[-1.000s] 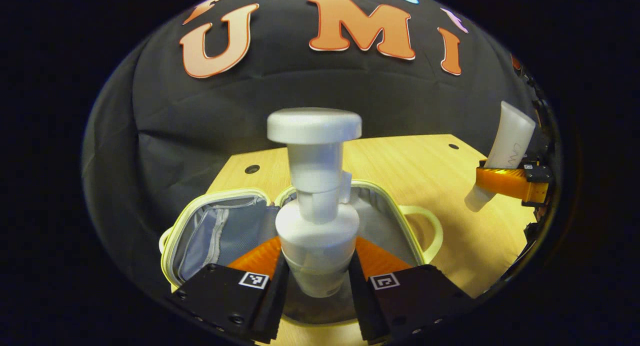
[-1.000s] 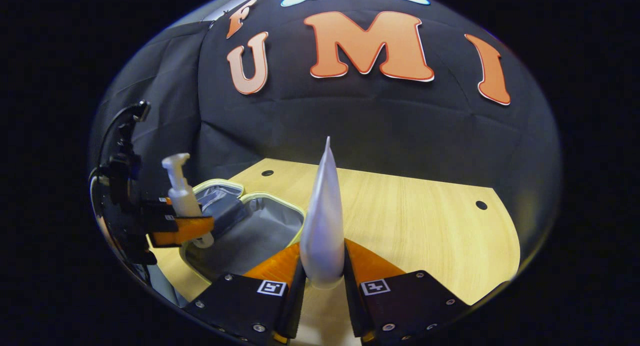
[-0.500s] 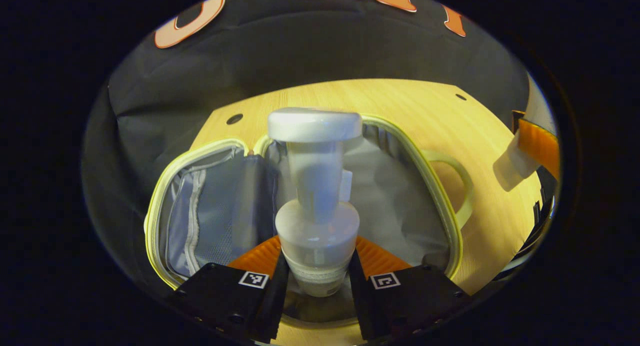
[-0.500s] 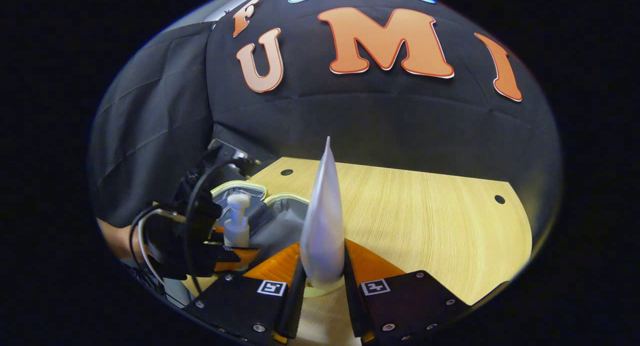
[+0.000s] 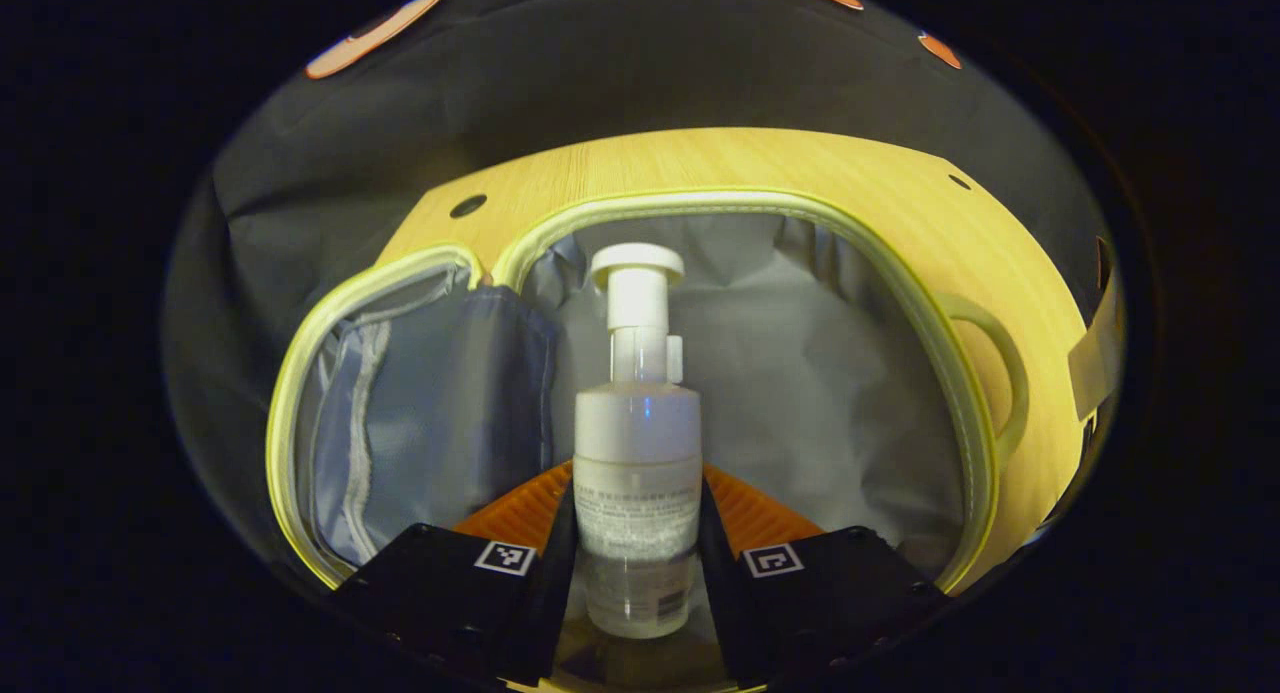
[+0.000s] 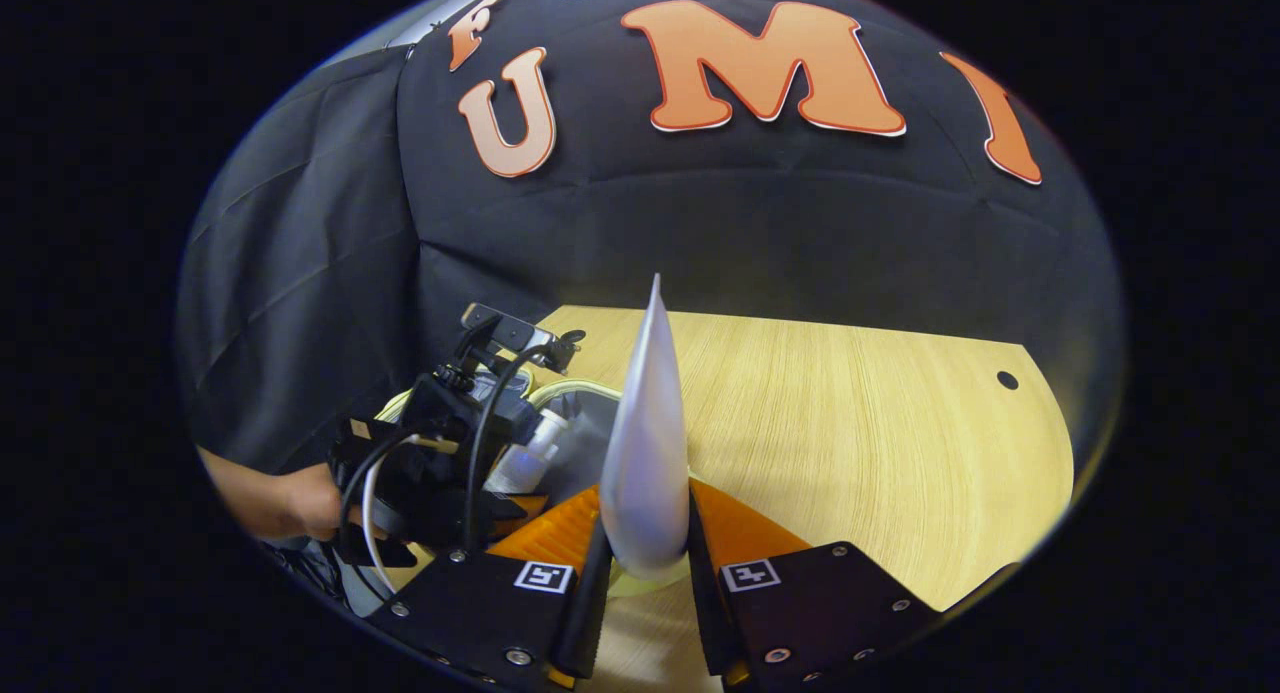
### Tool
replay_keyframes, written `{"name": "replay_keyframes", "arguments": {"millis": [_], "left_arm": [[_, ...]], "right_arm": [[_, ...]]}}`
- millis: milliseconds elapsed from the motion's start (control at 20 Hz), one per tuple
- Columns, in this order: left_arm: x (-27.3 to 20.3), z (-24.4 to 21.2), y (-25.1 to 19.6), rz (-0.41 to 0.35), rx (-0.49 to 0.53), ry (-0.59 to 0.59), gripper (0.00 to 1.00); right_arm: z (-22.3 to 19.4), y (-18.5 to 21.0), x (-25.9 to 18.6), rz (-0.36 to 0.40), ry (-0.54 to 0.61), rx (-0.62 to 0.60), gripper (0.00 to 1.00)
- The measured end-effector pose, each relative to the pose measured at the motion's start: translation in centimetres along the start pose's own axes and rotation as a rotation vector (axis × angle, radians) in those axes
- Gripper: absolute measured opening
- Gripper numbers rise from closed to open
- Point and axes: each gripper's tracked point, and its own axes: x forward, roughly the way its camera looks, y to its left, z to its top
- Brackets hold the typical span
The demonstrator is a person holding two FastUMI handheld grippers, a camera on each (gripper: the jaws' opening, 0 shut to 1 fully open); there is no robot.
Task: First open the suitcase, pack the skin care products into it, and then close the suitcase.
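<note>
The open suitcase [image 5: 930,303], pale yellow-green rimmed with grey lining, lies flat on the wooden table. Its right half carries a handle [image 5: 1005,373]; its left half [image 5: 420,413] has a mesh pocket. My left gripper [image 5: 637,495] is shut on a white pump bottle [image 5: 637,443], which points down into the right half, pump head away from me. In the right gripper view, the left gripper [image 6: 440,473] and its bottle [image 6: 530,453] lean over the suitcase [image 6: 570,393]. My right gripper [image 6: 645,518] is shut on a white tube [image 6: 645,433], upright and seen edge-on, above the table beside the suitcase.
The wooden table [image 6: 860,423] stretches to the right of the suitcase, with a small round hole [image 6: 1007,380] near its far edge. A person's hand [image 6: 270,493] holds the left gripper. Black cloth walls close in behind and on the left.
My left gripper has tipped forward and gone down over the suitcase, and the pump bottle now points into the right half. The right gripper with the tube has barely moved.
</note>
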Motion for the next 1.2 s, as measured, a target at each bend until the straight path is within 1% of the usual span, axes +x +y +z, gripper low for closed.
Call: {"name": "replay_keyframes", "arguments": {"millis": [50,100,150,200,250,300,350,400,450,500,550,600,750,800,850,900,950,1000,1100,1200], "left_arm": [[0.1,0.4,0.0,0.005,-0.001,-0.02,0.6],[-0.2,0.8,-0.1,-0.003,-0.009,-0.045,0.62],[-0.4,1.0,-0.2,-0.011,-0.012,-0.063,0.63],[-0.9,1.2,-0.2,-0.021,-0.018,-0.083,0.66],[-1.3,1.4,0.0,-0.013,-0.024,-0.103,0.72],[-2.1,1.9,0.4,0.001,-0.037,-0.138,0.77],[-3.2,2.4,1.0,0.018,-0.05,-0.173,0.77],[-4.3,2.9,1.8,0.033,-0.066,-0.213,0.77],[-5.6,3.2,2.7,0.05,-0.08,-0.246,0.77],[-7.0,3.7,3.6,0.069,-0.093,-0.285,0.77],[-8.3,4.1,4.8,0.09,-0.11,-0.328,0.77],[-9.5,4.6,6.0,0.112,-0.128,-0.37,0.76],[-12.7,5.3,10.1,0.186,-0.187,-0.46,0.76],[-13.2,5.3,11.5,0.207,-0.207,-0.47,0.76],[-13.7,4.9,12.8,0.23,-0.227,-0.476,0.76],[-14.3,4.7,14.1,0.249,-0.247,-0.489,0.72],[-14.7,4.0,15.5,0.277,-0.267,-0.489,0.76],[-15.0,3.6,16.8,0.301,-0.291,-0.496,0.76],[-15.4,2.6,19.5,0.353,-0.34,-0.497,0.76],[-15.1,1.4,22.3,0.391,-0.383,-0.482,0.76]], "right_arm": [[0.0,0.2,0.2,0.008,0.008,0.004,0.35],[-0.1,0.3,0.5,0.012,0.015,0.009,0.4],[-0.3,0.6,0.8,0.021,0.023,0.018,0.35],[-0.2,0.8,1.1,0.026,0.026,0.025,0.4],[-0.3,1.1,1.4,0.034,0.033,0.031,0.4],[-0.4,1.3,1.6,0.04,0.039,0.037,0.35],[-0.5,1.6,1.9,0.048,0.046,0.044,0.4],[-0.4,1.9,2.3,0.053,0.052,0.05,0.4],[-0.6,2.4,2.6,0.066,0.064,0.055,0.35],[-0.9,2.9,2.9,0.077,0.079,0.058,0.4],[-1.2,3.6,3.3,0.093,0.096,0.058,0.35],[-1.5,4.2,3.7,0.103,0.111,0.06,0.4],[-3.1,5.9,5.0,0.124,0.171,0.087,0.4],[-3.5,6.3,5.4,0.122,0.181,0.093,0.4],[-4.0,6.6,5.7,0.125,0.197,0.096,0.36],[-4.6,7.0,5.9,0.126,0.215,0.099,0.4],[-5.0,7.2,6.2,0.125,0.232,0.104,0.35],[-5.6,7.4,6.4,0.123,0.252,0.115,0.4],[-6.5,7.3,7.1,0.102,0.296,0.154,0.4],[-7.7,7.0,7.6,0.058,0.355,0.2,0.4]]}}
